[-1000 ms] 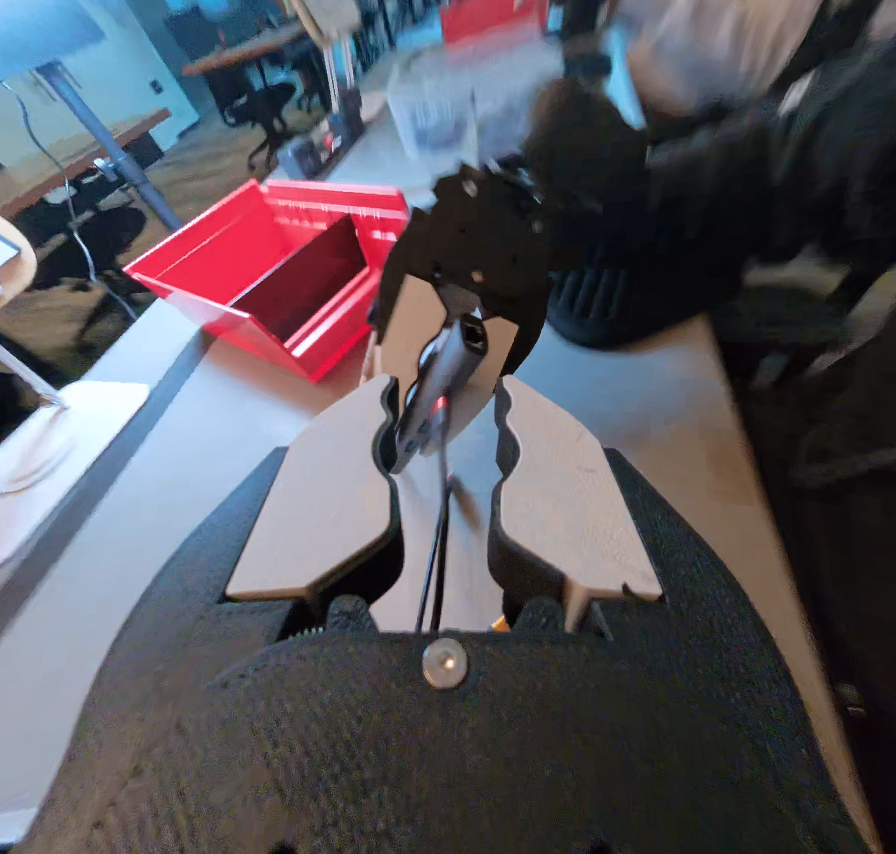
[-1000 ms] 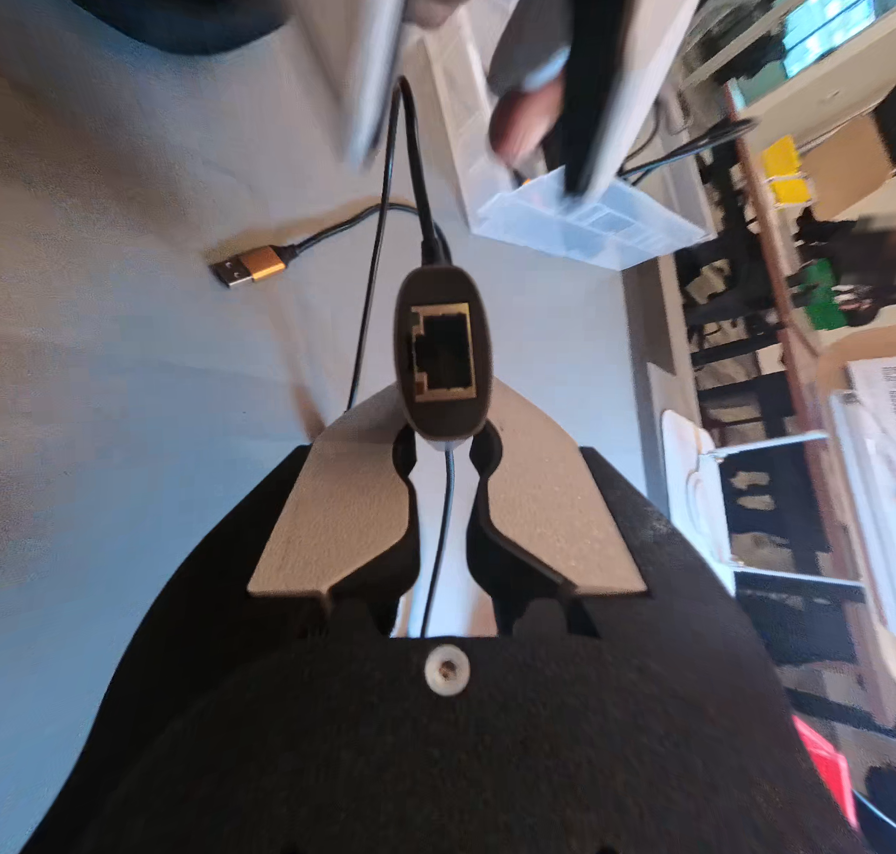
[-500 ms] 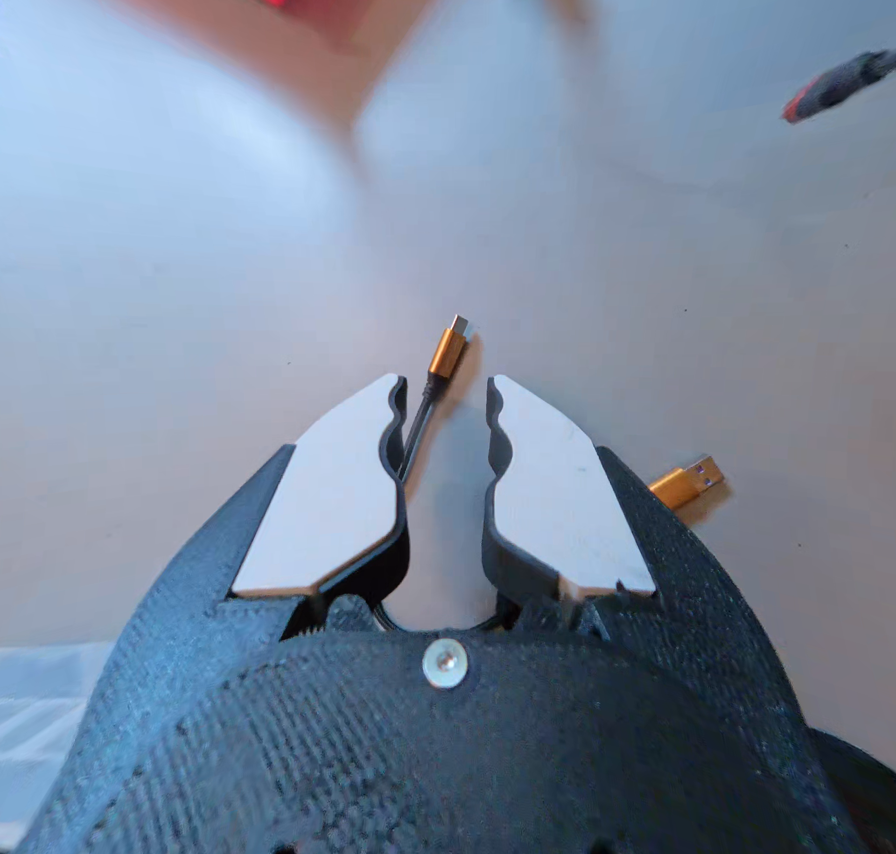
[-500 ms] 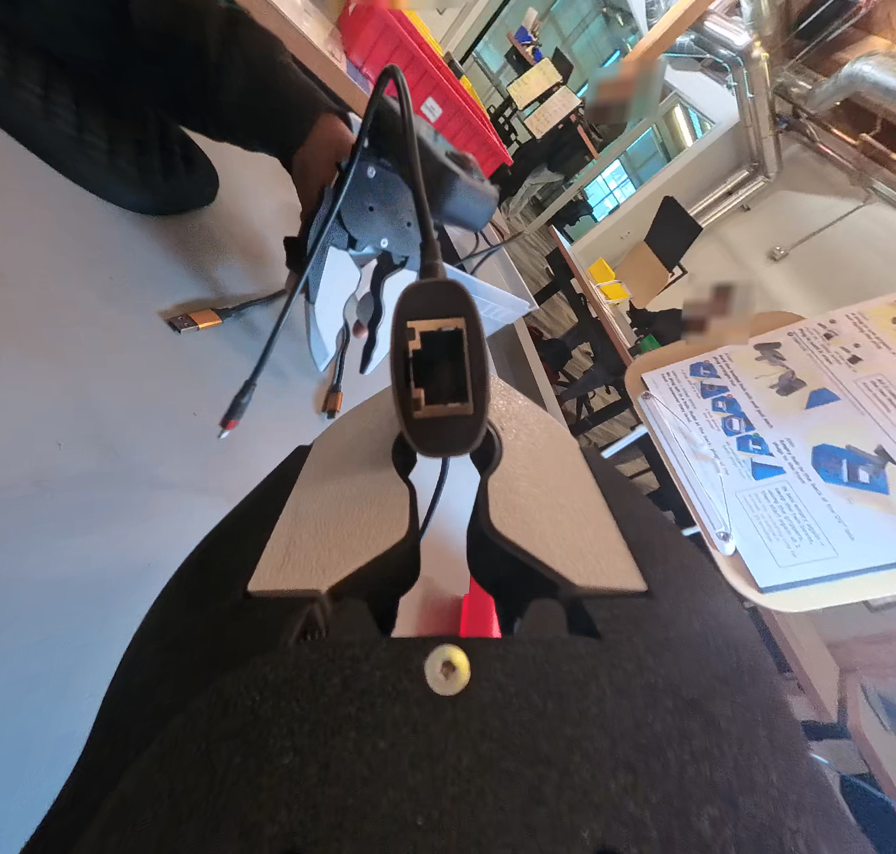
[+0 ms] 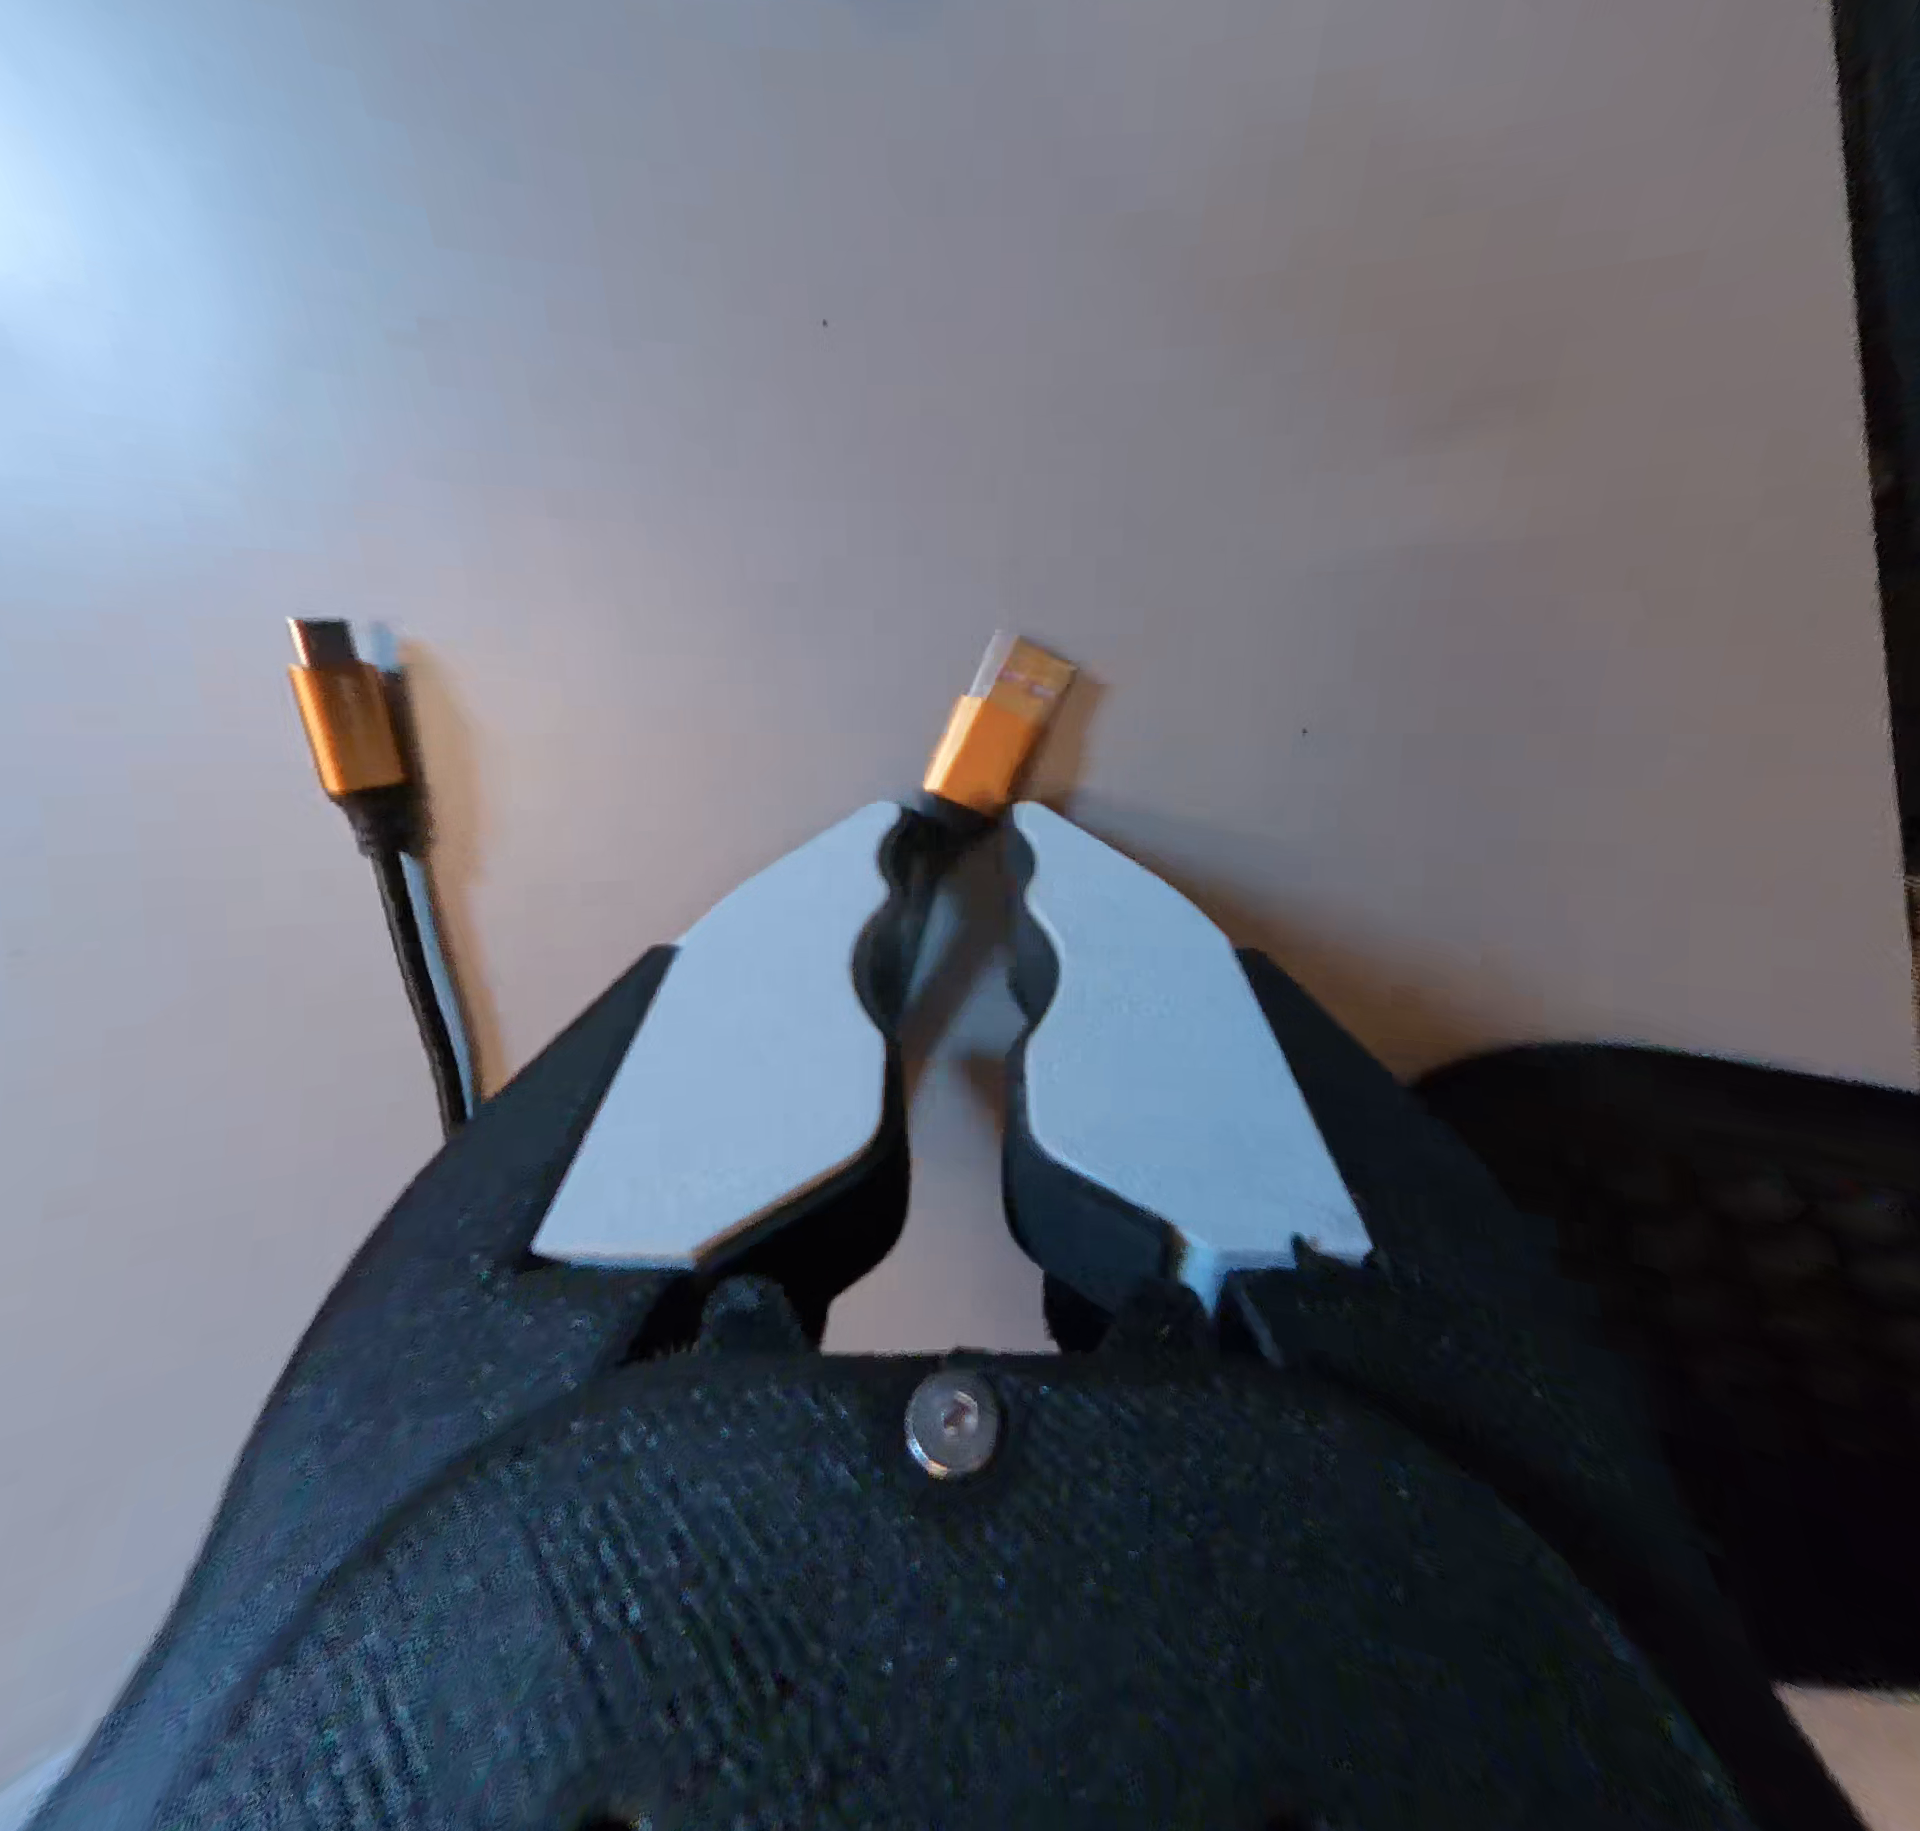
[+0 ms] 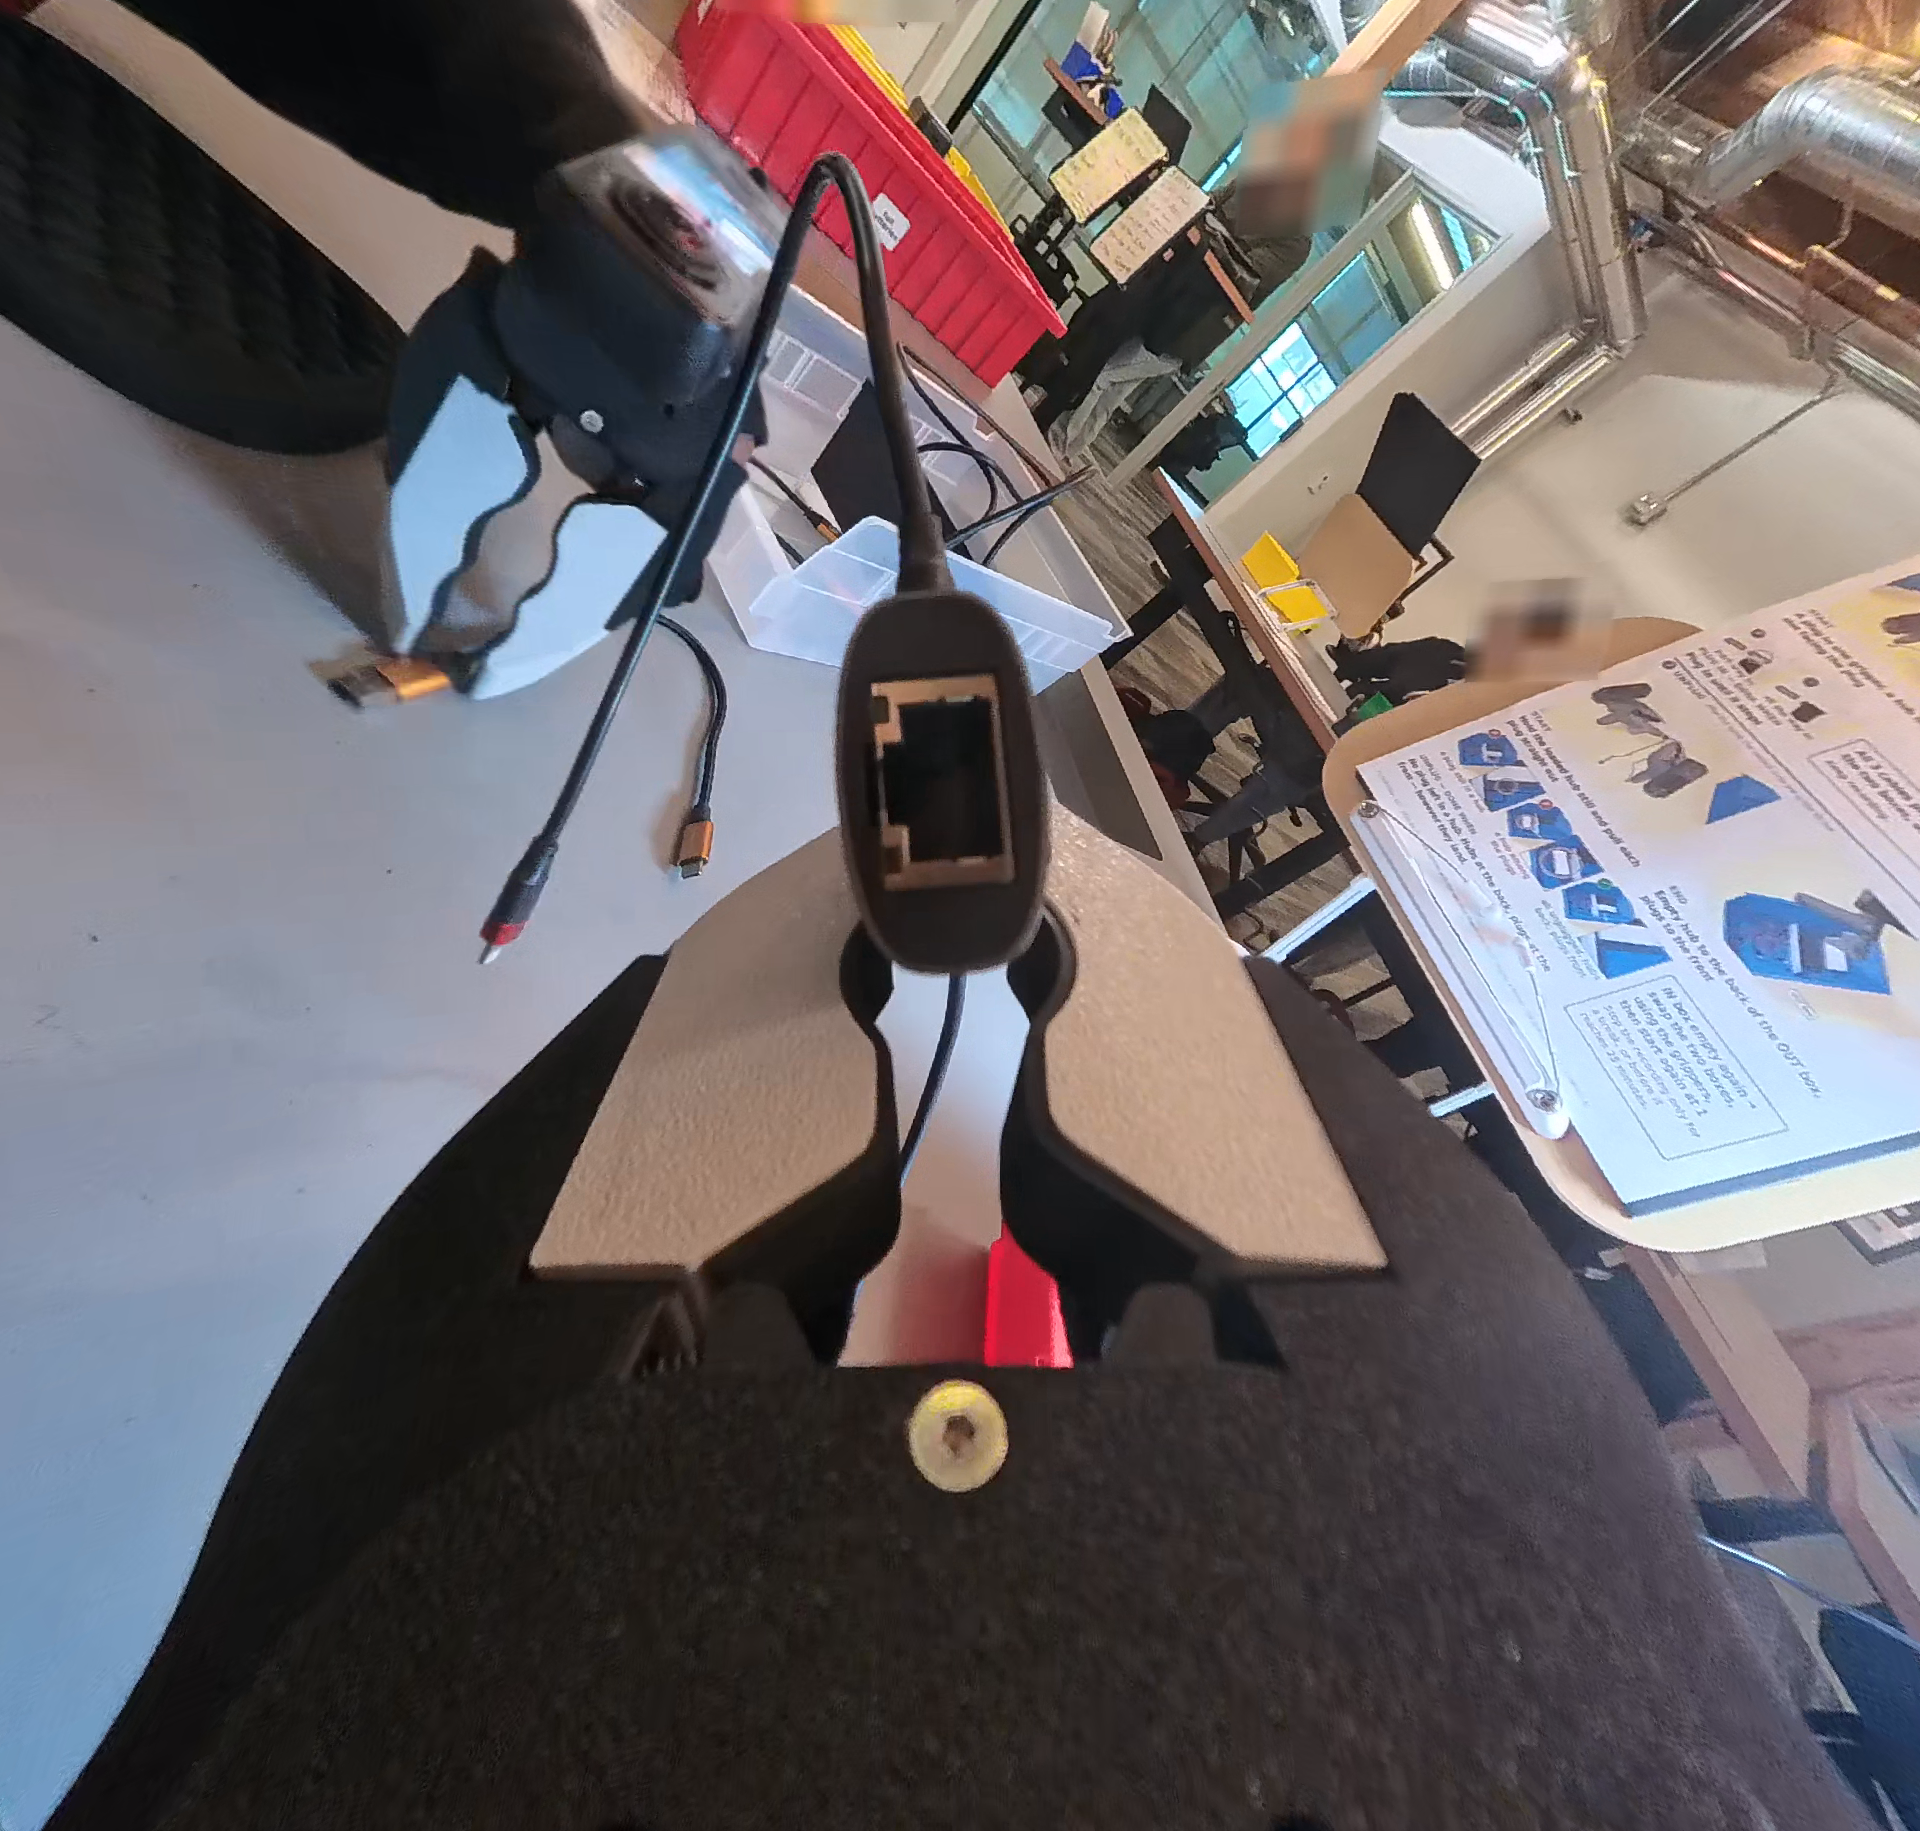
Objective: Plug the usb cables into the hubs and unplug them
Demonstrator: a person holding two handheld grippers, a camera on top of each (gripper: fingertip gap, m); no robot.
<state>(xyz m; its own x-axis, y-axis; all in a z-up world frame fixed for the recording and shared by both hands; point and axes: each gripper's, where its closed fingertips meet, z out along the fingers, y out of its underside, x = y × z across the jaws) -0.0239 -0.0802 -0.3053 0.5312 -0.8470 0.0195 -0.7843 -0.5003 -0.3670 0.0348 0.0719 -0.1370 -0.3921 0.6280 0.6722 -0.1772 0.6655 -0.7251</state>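
My left gripper (image 5: pixel 954 815) is down at the table (image 5: pixel 935 275), its fingers drawn narrow around the black collar of the orange USB-A plug (image 5: pixel 1000 719), which lies flat on the surface and pokes out past my fingertips. I cannot tell whether they press it firmly. Beside it, toward the table's left side, one orange USB-C plug (image 5: pixel 341 711) lies on its braided cable.

My right gripper (image 6: pixel 954 950) is lifted above the table, clamped on one dark hub (image 6: pixel 940 794) whose network socket faces the camera. The hub's own lead (image 6: pixel 665 576) arcs up and dangles to a red-tipped plug (image 6: pixel 516 908) just over the surface.

I count two orange plugs, one hub, two grippers. At the table's far edge stand one clear plastic tray (image 6: pixel 935 597) and one red bin (image 6: pixel 873 171).
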